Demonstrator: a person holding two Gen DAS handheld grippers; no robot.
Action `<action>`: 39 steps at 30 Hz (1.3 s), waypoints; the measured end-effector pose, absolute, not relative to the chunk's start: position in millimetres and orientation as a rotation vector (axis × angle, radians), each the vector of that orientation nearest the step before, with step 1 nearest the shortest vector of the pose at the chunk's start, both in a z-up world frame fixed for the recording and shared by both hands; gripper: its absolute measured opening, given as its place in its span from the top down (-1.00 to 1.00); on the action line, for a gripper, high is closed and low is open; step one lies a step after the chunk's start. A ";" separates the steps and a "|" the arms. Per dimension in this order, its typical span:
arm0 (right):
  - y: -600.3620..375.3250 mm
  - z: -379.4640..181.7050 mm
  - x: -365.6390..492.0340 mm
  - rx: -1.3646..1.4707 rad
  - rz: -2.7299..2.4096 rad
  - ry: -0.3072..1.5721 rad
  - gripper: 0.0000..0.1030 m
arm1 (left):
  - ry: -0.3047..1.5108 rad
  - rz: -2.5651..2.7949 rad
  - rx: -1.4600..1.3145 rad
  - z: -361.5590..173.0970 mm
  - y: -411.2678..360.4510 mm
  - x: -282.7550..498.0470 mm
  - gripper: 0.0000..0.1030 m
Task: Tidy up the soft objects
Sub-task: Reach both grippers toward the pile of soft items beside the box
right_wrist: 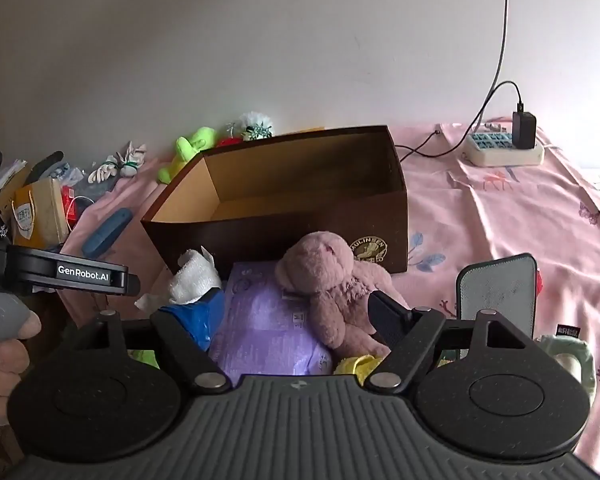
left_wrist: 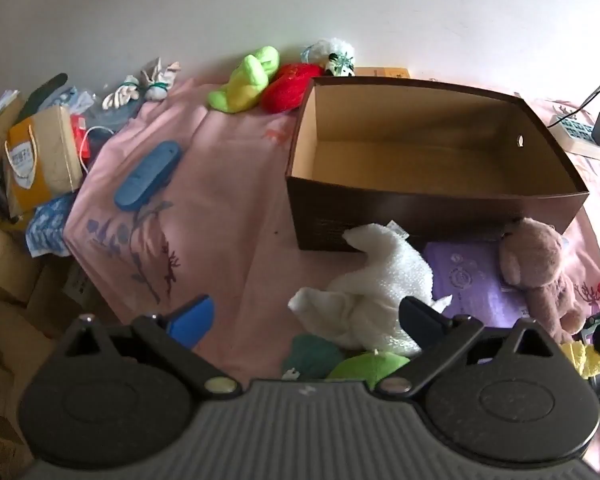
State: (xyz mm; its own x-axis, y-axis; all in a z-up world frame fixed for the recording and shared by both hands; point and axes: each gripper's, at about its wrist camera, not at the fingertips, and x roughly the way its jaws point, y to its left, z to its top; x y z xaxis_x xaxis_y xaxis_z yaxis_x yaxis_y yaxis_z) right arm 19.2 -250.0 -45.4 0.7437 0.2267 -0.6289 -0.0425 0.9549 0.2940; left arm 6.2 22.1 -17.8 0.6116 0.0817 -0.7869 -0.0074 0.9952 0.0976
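Both my tongs – left gripper, right gripper – gape empty; the pink bear may slump free, being floppy.

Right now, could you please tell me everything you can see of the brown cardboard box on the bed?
The box is a rectangular, open-topped carton, dark brown outside and plain tan inside, with nothing visible in it. It stands upright on the pink sheet. One wall has a small hole; one outer side bears a round gold emblem. A white plush toy and a pink teddy bear lie against its near wall.
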 end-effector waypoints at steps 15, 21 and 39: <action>-225.5 -45.0 -30.7 0.288 0.132 0.759 -0.24 | 0.929 0.037 0.126 -25.1 13.8 13.8 -0.92; -238.4 -45.8 -34.9 0.309 0.163 0.783 -0.23 | 0.898 0.012 0.116 -18.5 30.6 14.9 -0.92; -248.7 -81.7 -58.5 0.354 0.220 1.020 -0.11 | 0.986 -0.597 0.045 -44.5 23.0 -58.8 -0.92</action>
State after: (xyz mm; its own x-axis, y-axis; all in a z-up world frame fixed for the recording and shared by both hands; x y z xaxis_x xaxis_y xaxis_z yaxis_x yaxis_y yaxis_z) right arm -58.5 -248.7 -81.7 0.5088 0.3417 -0.7902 -0.0154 0.9213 0.3885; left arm -58.8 23.0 -44.5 0.4063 -0.4528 -0.7937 0.4929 0.8400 -0.2269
